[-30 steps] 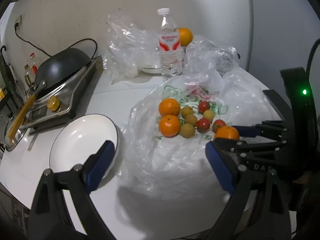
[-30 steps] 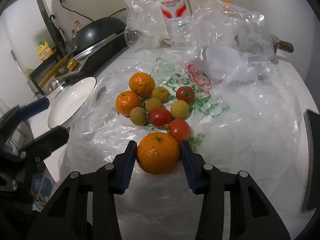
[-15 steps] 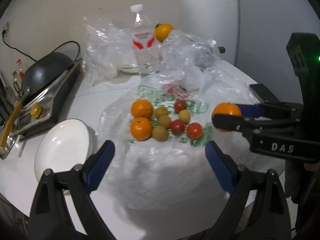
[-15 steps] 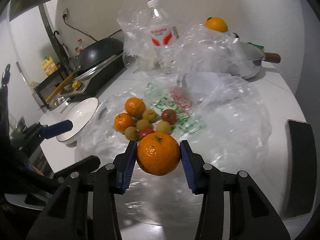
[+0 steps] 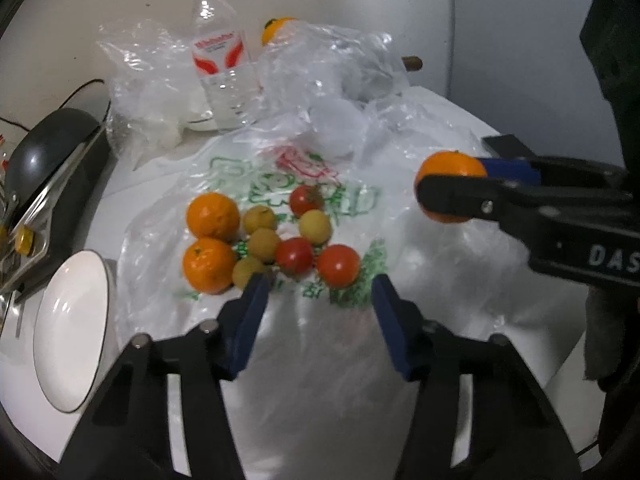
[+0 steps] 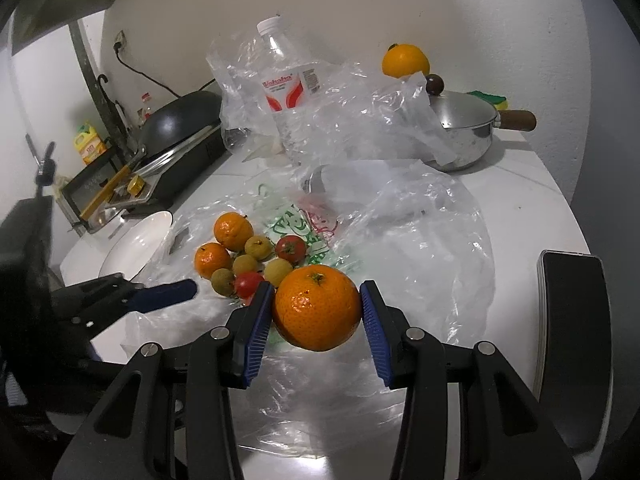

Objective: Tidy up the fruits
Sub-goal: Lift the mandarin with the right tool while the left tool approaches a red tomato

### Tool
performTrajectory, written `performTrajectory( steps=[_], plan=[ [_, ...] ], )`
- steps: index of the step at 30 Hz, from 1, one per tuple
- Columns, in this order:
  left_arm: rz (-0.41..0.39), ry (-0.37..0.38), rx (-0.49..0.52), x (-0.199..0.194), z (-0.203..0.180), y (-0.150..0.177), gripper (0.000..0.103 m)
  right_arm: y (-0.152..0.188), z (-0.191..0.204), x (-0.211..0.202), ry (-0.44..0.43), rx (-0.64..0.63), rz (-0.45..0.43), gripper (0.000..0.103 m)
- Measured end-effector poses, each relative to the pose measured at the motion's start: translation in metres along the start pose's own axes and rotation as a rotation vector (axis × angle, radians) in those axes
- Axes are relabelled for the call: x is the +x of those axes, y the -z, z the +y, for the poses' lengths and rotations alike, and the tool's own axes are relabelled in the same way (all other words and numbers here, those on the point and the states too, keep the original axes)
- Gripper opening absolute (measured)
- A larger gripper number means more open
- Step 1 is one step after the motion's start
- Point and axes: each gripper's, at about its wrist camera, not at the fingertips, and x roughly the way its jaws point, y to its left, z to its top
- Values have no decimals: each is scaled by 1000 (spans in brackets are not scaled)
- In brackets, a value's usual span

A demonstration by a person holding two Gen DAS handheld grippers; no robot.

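- While the left wrist view looks down over the fruit pile [image 5: 276,240] on the printed plastic bag [image 5: 400,280], the left tool [image 5: 316,304] hangs just short of the pile's near edge, its jaws closing with nothing between them.
- Directly ahead of that tool, at the pile's near edge, lie a red tomato [image 5: 338,266] and a second tomato [image 5: 294,255]; two oranges [image 5: 210,240] sit on the pile's left side, towards the white bowl [image 5: 72,332].
- To the right of the pile in this view, the right tool [image 5: 452,196] reaches in side-on, clamped on an orange [image 5: 450,168] and lifted clear of the bag.
- From the right wrist view, the right tool [image 6: 316,312] grips the held orange [image 6: 316,308] with both blue pads pressed on its flanks, stem end up, about a third open.
- Beyond and left of the held orange is the pile [image 6: 248,256]; the left tool's blue pad [image 6: 168,294] shows just left of the pile, and the bowl [image 6: 136,248] lies further left on the bench [image 6: 520,184].
- My reading: the left tool is much the nearer to the remaining fruit, with the tomatoes straight ahead of its jaws; being round, they have no long axis to line up with.
- The right tool's orange must travel left across the pile to reach the bowl, if that is its place.
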Motion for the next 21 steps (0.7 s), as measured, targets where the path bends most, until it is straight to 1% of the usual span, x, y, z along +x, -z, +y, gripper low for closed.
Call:
performTrajectory(
  steps=[7, 12, 15, 19, 21],
  plan=[
    [5, 6, 44, 14, -11, -9, 41, -2, -13, 3, -5, 2, -7, 47],
    [14, 8, 61, 22, -14, -10, 40, -4, -21, 4, -13, 10, -14, 47],
    [8, -4, 79, 25, -17, -12, 40, -5, -20, 6, -22, 1, -13, 47],
    [7, 11, 96, 28, -19, -13, 40, -4, -17, 6, -31, -11, -16, 47],
    [9, 18, 105, 29, -20, -14, 37, -4, -15, 7, -32, -12, -15, 47]
  ],
)
